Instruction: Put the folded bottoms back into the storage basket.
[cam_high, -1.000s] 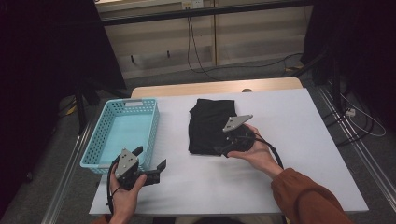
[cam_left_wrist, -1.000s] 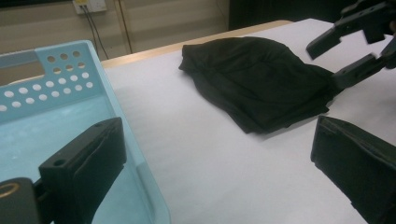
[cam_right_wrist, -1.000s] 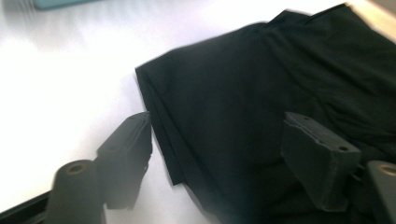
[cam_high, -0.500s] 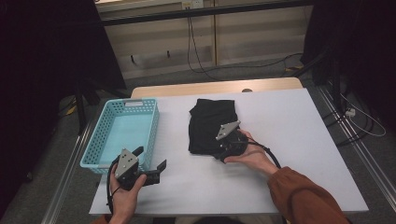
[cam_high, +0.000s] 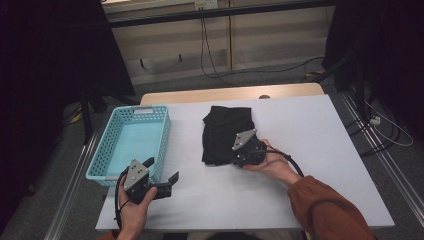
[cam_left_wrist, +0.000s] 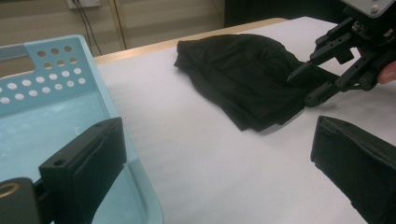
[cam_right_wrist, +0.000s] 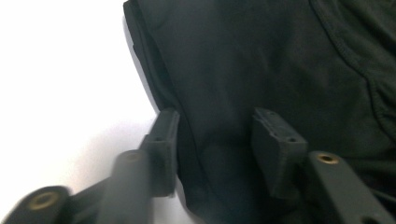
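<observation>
A folded black cloth lies mid-table. My right gripper sits low at the cloth's near right corner. Its jaws have just been closing and still stand apart, with the cloth's folded edge between them; one fingertip rests at the hem. My left gripper is held open at the near left, just in front of the basket's near corner, with nothing between its jaws.
A light blue plastic basket with nothing inside stands at the table's left. The white table ends at a wooden strip at the back. Cables run across the floor beyond it.
The right gripper has shifted a little left and nearer, onto the cloth's near corner. The left hand and the basket have stayed put.
</observation>
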